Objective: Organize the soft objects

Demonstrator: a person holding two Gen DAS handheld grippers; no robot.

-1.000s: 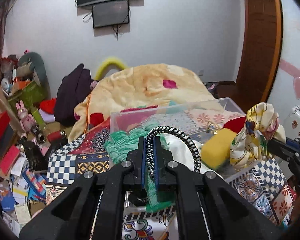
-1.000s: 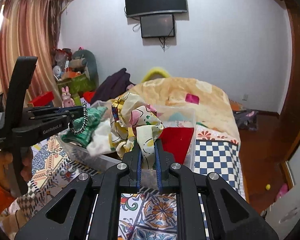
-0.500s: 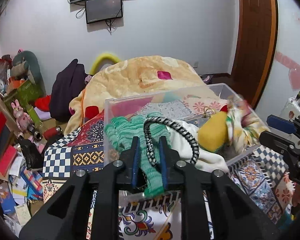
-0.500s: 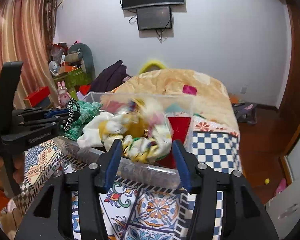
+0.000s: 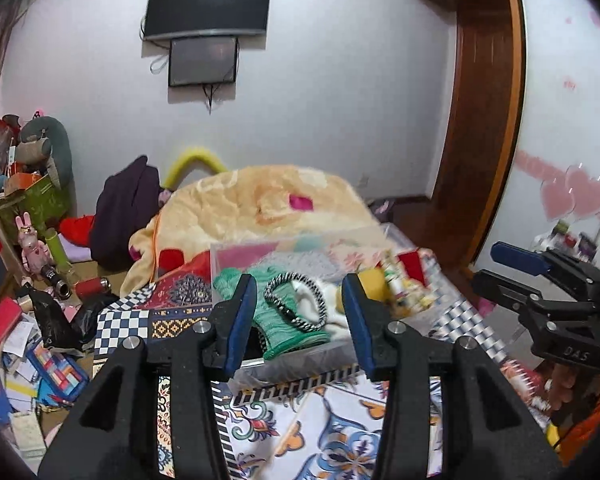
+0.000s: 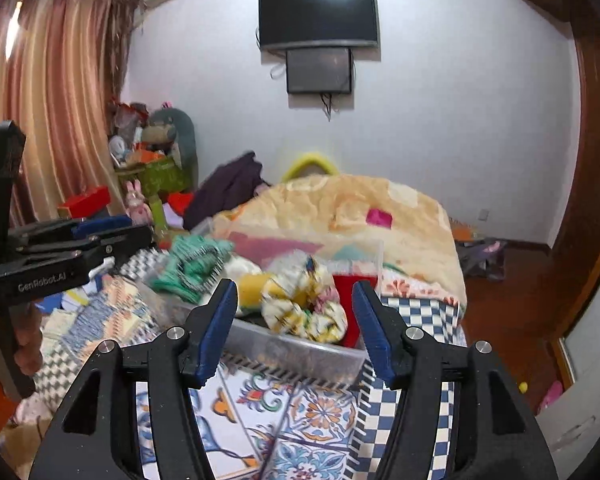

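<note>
Release step, both sides. Left gripper (image 5: 300, 316) stands wide apart and empty, drawn back from the clear plastic bin (image 5: 284, 364). Right gripper (image 6: 294, 328) likewise spread wide, nothing between the blue pads (image 6: 216, 328).

Task items all lie in the bin, which sits on the patterned bedcover (image 6: 308, 412). Black-and-white braided cord loop (image 5: 296, 300) rests on the green knit piece (image 5: 276, 328), against a white cloth (image 5: 332, 304). Floral fabric scrunchie (image 6: 304, 304) lies at the bin's near side in the right wrist view, beside the yellow sponge (image 6: 252, 286) and just in front of a red item (image 6: 350, 292). The far contents are blurred; no finer detail can be made out.

Judgement: this drop looks complete, and the bin is fairly full. The next move calls for a new soft item to be found outside the bin and approached with the jaws open as they stand now, or, if none remains, for the pile to be settled so nothing hangs over the rim. No loose soft item near the bin is clearly visible.

Against a second ago: the left gripper was then clamped on the cord loop above the bin, and the right was pinching the scrunchie up in the air. Half a second ago both were partly opened, the items dropping. Now both items are down and both tools have backed away.
</note>
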